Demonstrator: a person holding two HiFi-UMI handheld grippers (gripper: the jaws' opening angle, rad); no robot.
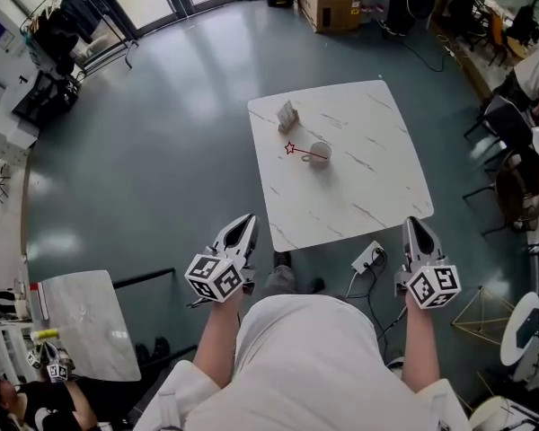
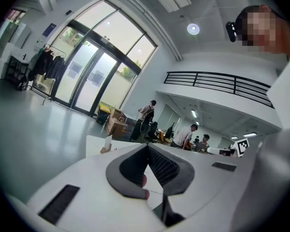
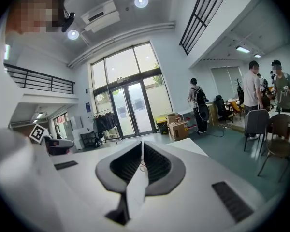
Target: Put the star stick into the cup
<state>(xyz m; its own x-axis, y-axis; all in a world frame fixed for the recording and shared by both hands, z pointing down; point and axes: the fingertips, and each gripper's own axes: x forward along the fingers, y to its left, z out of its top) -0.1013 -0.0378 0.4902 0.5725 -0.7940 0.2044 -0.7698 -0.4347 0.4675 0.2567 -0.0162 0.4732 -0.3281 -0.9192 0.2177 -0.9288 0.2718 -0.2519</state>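
Table [image 1: 377,178]: white, marble-patterned, square, standing on a grey-green floor [image 1: 162,151].
Cup [image 1: 322,150]: white, near the middle of the table – the only container on it.
Cup contents: the star stick [image 1: 302,152] lies across the cup's mouth. Its red star end points out to the left over the table, and its plain end is at the cup. Whether that end goes down inside cannot be told from the head view.
Card stand [image 1: 287,115]: small and pale, on the table behind the cup, apart from it.
Left gripper [image 1: 247,221]: held off the table at its near edge, well apart from the cup. The jaws are together at the tips with nothing between them, as the left gripper view [image 2: 147,146] shows.
Right gripper [image 1: 417,224]: also off the table, at its near right corner. The jaws are together and empty in the right gripper view [image 3: 141,144].
Cardboard box [image 1: 331,7]: on the floor beyond the table – contents not visible.
Power strip [image 1: 368,257]: white, on the floor just below the table's near edge.
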